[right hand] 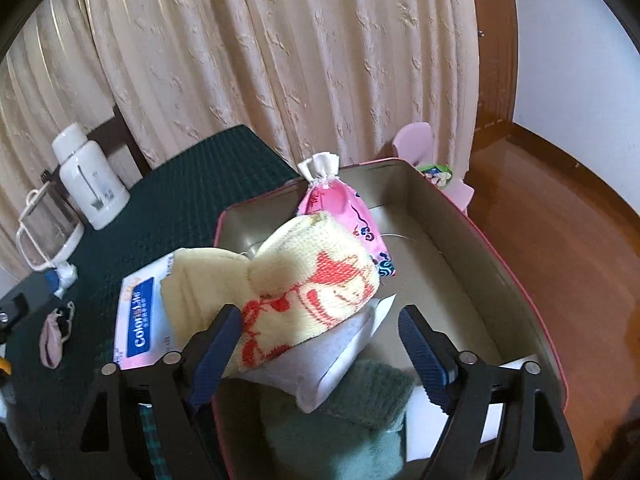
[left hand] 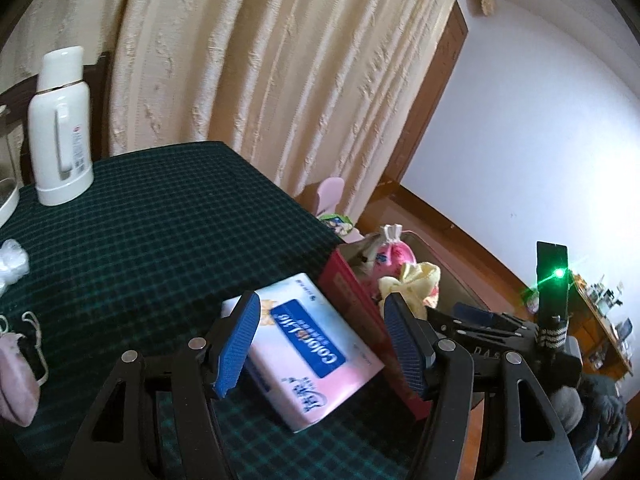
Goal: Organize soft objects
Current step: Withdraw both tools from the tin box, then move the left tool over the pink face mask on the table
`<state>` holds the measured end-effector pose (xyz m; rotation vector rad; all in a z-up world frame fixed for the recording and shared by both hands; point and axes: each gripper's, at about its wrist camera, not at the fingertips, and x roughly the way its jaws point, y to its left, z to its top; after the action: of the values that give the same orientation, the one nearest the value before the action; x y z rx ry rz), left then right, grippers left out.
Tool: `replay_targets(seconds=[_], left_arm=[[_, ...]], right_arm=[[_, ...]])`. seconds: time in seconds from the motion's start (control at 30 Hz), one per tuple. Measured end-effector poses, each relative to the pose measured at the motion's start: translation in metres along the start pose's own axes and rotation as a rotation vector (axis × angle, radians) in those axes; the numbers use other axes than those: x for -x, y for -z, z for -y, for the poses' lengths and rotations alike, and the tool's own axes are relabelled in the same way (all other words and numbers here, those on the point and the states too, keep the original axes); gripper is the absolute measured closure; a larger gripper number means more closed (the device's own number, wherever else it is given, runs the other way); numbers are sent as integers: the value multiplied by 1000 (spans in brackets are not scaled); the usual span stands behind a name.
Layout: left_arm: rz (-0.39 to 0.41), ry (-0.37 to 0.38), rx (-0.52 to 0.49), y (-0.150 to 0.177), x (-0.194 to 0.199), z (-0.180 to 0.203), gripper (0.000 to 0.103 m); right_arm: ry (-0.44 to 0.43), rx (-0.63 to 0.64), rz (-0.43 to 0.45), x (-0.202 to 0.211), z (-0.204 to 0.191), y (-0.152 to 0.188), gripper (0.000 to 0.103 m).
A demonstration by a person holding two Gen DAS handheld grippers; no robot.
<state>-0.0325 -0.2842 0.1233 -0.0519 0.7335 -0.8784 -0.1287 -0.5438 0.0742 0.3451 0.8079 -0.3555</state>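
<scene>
A pink and white tissue pack (left hand: 316, 344) with a blue label lies on the green checked tablecloth (left hand: 160, 240), against the red tin box (left hand: 352, 292). My left gripper (left hand: 322, 300) hovers open over the pack, and its pads do not press on it. My right gripper (right hand: 320, 310) is open over the box (right hand: 516, 280). Inside lie a yellow cloth with red print (right hand: 320, 276), a pink drawstring pouch (right hand: 344, 208), a white sheet (right hand: 332, 356) and a green towel (right hand: 360, 412). The yellow cloth brushes only the left finger. The pack (right hand: 138, 320) shows left of the box.
A white thermos (left hand: 60, 132) and a glass kettle (right hand: 46, 232) stand at the table's far left. A small pink pouch (left hand: 16, 380) and crumpled plastic (left hand: 12, 260) lie at the left edge. Beige curtains hang behind. A pink chair (right hand: 416, 144) and wooden floor lie beyond the box.
</scene>
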Motion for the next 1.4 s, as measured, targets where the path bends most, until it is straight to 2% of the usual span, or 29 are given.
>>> replay_targets(seconds=[0.07, 0.37, 0.5, 0.7, 0.83, 1.0, 1.17, 1.4], left_arm=[[6, -8, 11, 0, 5, -6, 37], [22, -56, 66, 8, 25, -41, 36], [31, -94, 107, 13, 35, -63, 36], [45, -157, 179, 21, 49, -98, 36], [57, -199, 204, 27, 59, -116, 36], [79, -252, 242, 33, 79, -141, 36], [108, -315, 292, 44, 102, -170, 33], [117, -408, 350, 57, 129, -207, 28]], right_arm=[[26, 21, -17, -3, 0, -3, 12], [74, 17, -111, -17, 7, -5, 12], [73, 11, -67, -7, 4, -3, 12], [45, -7, 81, 23, -10, -3, 12], [-5, -2, 180, 44, -29, -2, 12], [-91, 41, 254, 57, -61, -3, 12], [-198, 77, 260, 58, -92, 2, 11], [-308, 139, 209, 48, -135, 18, 11]])
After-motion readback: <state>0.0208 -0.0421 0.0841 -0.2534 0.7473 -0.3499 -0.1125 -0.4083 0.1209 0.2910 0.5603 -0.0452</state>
